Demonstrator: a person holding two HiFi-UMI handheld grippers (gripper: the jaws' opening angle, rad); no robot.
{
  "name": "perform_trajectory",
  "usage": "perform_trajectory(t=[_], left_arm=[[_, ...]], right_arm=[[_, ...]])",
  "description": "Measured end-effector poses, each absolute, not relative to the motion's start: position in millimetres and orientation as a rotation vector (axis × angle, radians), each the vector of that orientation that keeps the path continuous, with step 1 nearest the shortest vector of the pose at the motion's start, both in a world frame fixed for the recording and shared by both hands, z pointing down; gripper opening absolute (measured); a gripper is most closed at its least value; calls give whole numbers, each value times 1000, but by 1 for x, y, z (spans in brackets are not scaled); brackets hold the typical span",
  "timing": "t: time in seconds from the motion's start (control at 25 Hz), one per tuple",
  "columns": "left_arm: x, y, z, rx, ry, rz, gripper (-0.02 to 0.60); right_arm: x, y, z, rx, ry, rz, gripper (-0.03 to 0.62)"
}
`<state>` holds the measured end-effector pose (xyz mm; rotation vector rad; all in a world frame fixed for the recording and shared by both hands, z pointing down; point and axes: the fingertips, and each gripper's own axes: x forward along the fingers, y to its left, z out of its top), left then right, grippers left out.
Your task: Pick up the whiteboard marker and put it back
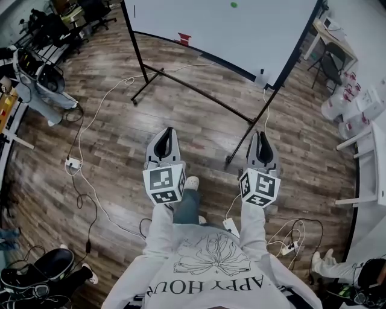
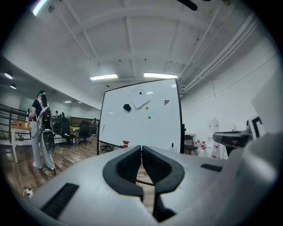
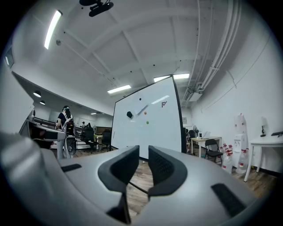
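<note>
A whiteboard (image 1: 241,30) on a black rolling stand is ahead of me, with a green dot (image 1: 234,5) and a black eraser (image 2: 127,107) on its face. A red thing (image 1: 184,38) sits at its lower rail. A small dark upright thing (image 2: 172,145) on the rail may be the marker; I cannot tell. My left gripper (image 1: 166,131) points at the board, shut with its pads touching and nothing in it (image 2: 141,148). My right gripper (image 1: 260,135) is beside it, open by a narrow gap with nothing between the pads (image 3: 143,150).
The stand's black legs (image 1: 193,90) cross the wood floor in front of both grippers. Cables and a power strip (image 1: 73,162) lie on the floor at left. A person (image 2: 40,128) stands far left. A white table (image 1: 368,163) and bottles (image 1: 350,102) are at right.
</note>
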<state>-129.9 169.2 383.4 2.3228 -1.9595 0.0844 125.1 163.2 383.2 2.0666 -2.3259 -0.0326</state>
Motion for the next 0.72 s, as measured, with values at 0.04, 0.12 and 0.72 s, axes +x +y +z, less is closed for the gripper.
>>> perform_trajectory(t=[0.04,0.12,0.72], left_arm=[[-130,162,384,2326,-1955,85,11],[-130,144,386,2337,-1944,81,11],[-121,-64,373,2487,-1780,52,11]], right_arm=[[125,155,385,2068,-2328,-26,60],[124,138,388,2076,-2328,-14,77],[131,-38,381,2222,-2163,-35,117]])
